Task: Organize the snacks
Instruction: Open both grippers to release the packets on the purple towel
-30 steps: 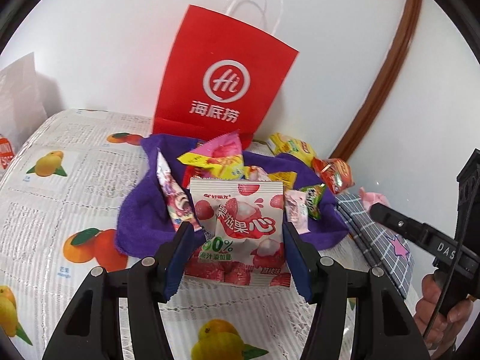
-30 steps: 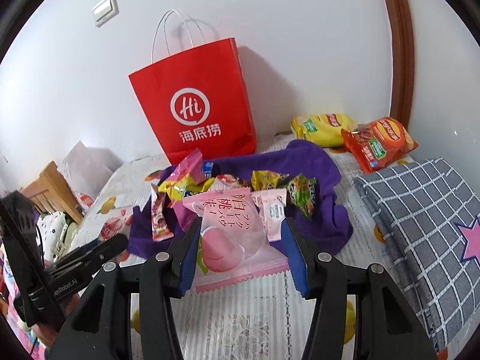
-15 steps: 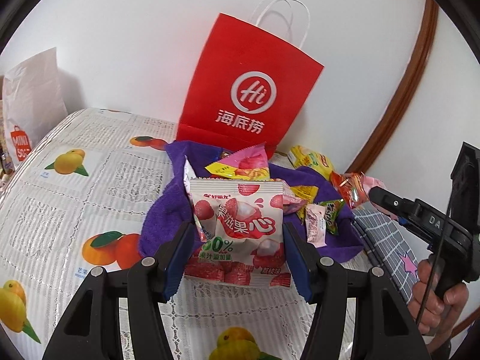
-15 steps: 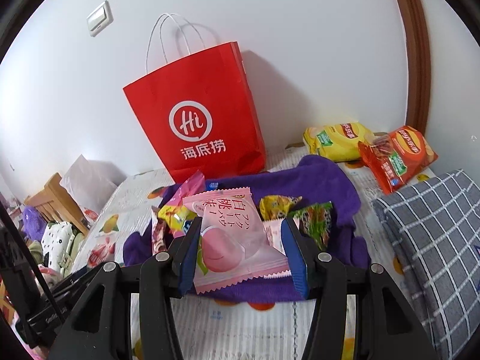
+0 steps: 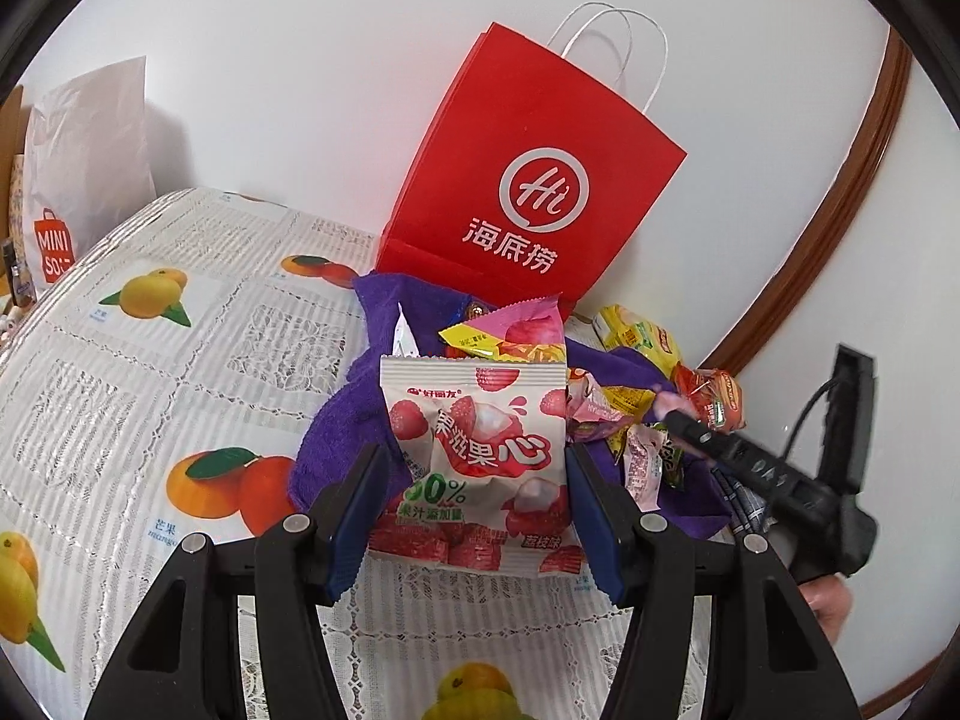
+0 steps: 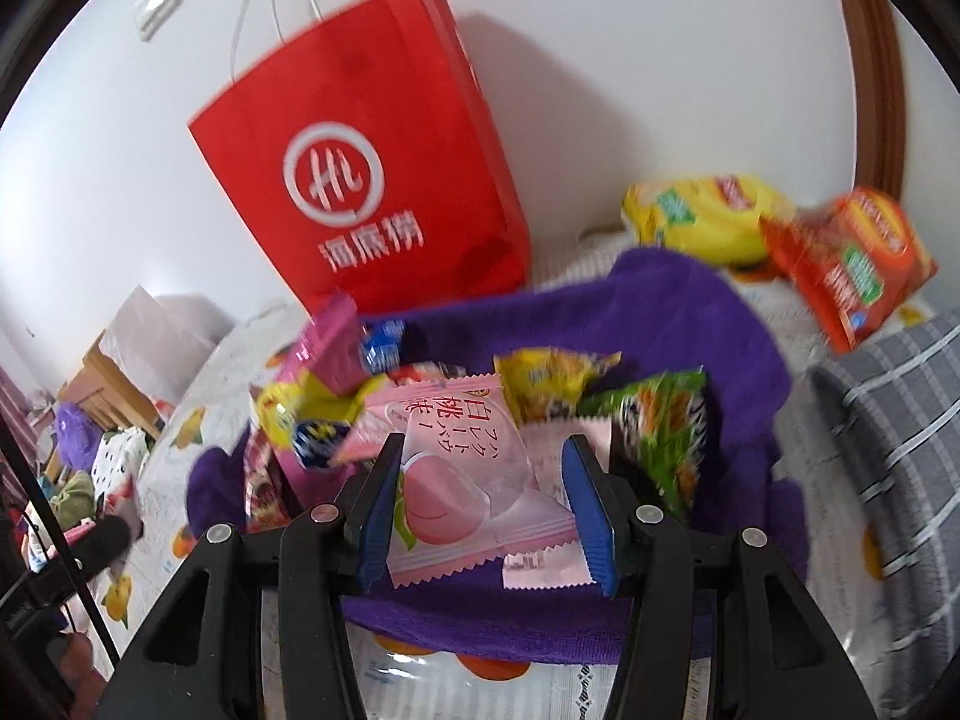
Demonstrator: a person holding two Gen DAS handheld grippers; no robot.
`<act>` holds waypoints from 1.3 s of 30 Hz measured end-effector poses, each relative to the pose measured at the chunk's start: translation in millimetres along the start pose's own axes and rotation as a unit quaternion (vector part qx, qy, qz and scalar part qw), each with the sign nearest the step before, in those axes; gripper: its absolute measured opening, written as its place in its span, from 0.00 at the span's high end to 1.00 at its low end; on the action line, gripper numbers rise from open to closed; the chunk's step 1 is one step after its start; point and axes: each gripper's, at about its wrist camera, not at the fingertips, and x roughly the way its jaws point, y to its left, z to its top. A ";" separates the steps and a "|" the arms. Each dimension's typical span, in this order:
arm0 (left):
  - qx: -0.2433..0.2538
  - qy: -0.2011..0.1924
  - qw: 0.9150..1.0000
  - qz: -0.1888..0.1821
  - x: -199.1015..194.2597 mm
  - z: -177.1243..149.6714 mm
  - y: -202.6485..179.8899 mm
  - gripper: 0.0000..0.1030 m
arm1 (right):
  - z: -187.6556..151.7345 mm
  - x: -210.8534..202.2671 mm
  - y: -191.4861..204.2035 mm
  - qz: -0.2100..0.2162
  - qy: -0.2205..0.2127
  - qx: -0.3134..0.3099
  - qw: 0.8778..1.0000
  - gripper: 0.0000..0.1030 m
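The left gripper [image 5: 474, 516] has its jaws clenched on a lychee candy pack [image 5: 480, 450]; the right gripper [image 6: 486, 516] grips a peach candy pack [image 6: 462, 480]. Both hang above a purple towel [image 6: 690, 312] heaped with snacks on the fruit-print bed [image 5: 150, 372]. Behind, a red paper bag [image 5: 528, 192] leans against the white wall [image 5: 300, 60].

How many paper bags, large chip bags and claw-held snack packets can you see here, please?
Paper bags: 2, the red bag and the white Miniso bag.
Large chip bags: 2, the yellow bag and the orange bag.
Claw-held packets: 2, the lychee packet in the left claw and the peach packet in the right claw.
Total: 6.
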 end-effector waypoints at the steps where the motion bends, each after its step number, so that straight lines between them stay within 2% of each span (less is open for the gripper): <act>1: 0.002 0.003 1.000 0.002 1.3 -0.7 -1.4 0.44 | -0.7 3.4 -0.9 -0.003 0.005 -0.002 1.000 0.50; 9: 0.032 0.001 0.999 0.018 4.6 -7.0 -12.9 0.44 | -6.3 15.6 6.9 -0.034 0.015 -0.043 0.998 0.48; 12: 0.030 0.007 0.999 0.016 7.3 -7.9 -11.6 0.44 | -6.6 16.0 6.3 -0.049 0.010 -0.052 0.997 0.35; 16: 0.022 0.012 1.000 0.012 9.5 -7.7 -7.8 0.44 | -5.5 6.5 1.8 -0.022 0.000 -0.034 0.999 0.33; 21: 0.024 0.004 1.000 0.013 9.8 -6.2 -9.3 0.44 | -1.5 -18.2 -4.9 0.008 -0.043 -0.011 0.999 0.33; 25: 0.016 0.030 0.999 -0.006 19.1 -3.3 -16.3 0.44 | 3.9 -32.5 -19.1 0.020 -0.067 0.026 0.997 0.33; 29: 0.036 0.027 0.999 0.003 25.6 3.6 -35.7 0.44 | 8.2 -39.9 -35.8 0.034 -0.073 0.070 0.994 0.33; 33: 0.041 0.023 0.999 0.003 38.9 14.7 -55.5 0.44 | 10.8 -31.4 -41.6 0.028 -0.038 0.075 0.996 0.33; 39: 0.015 0.030 0.999 0.006 72.3 13.6 -70.3 0.44 | 9.5 -39.7 -41.7 0.018 -0.051 0.072 0.996 0.33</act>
